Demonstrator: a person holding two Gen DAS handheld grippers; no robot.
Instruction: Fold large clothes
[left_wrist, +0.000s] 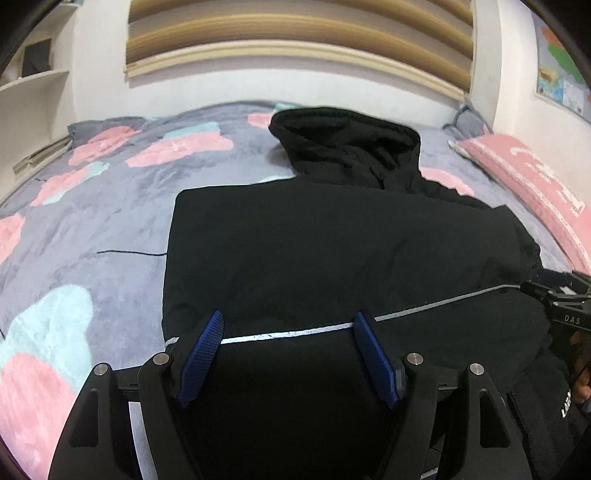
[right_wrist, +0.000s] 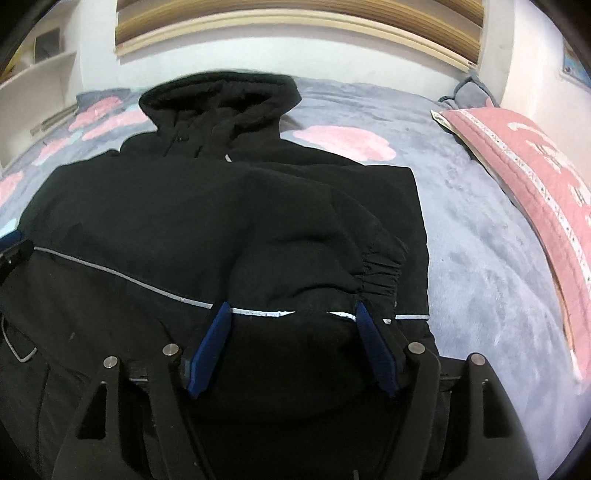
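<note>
A black hooded jacket (left_wrist: 314, 240) lies flat on the bed, hood at the far end, with a thin reflective stripe (left_wrist: 288, 334) across it. Both sleeves appear folded in over the body; an elastic cuff (right_wrist: 380, 275) lies on top at the right. My left gripper (left_wrist: 288, 332) is open, low over the jacket's near left part, fingers either side of the stripe. My right gripper (right_wrist: 293, 314) is open over the jacket (right_wrist: 192, 214) near the cuff. The right gripper also shows at the right edge of the left wrist view (left_wrist: 565, 295).
The bed has a grey fleece blanket (left_wrist: 110, 221) with pink and turquoise patches. A pink pillow (right_wrist: 535, 177) lies along the right side. A wooden slatted headboard (left_wrist: 295, 44) and white wall stand behind, with white shelves (left_wrist: 33, 85) at the left.
</note>
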